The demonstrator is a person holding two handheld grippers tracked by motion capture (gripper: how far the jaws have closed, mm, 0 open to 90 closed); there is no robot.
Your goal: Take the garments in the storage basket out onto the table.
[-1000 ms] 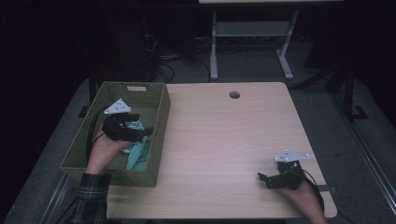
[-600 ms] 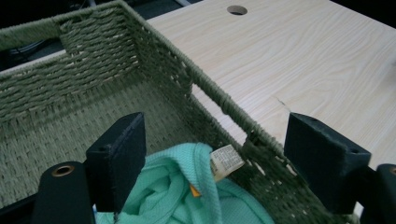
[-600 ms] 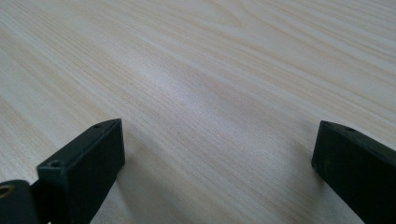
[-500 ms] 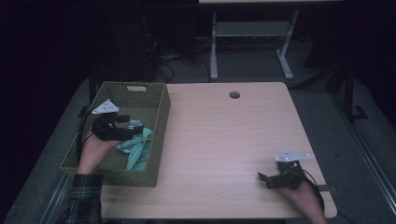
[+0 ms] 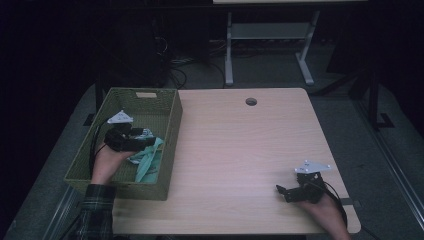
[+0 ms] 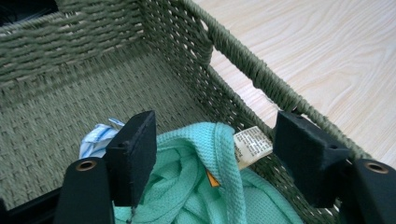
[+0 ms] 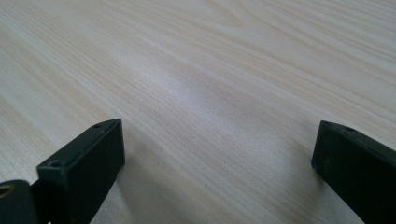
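L gripper (image 6: 212, 154) jaws closing round the green cloth (image 6: 196, 186), not pinching yet; basket (image 6: 261, 79) wall at 2 o'clock may snag. R gripper (image 7: 217, 163) open, idle.

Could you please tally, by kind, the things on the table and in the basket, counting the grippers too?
Baskets: 1, green woven basket
Cloths: 2, mint cloth and a pale blue-white cloth
Grippers: 2, left gripper and right gripper
Total: 5
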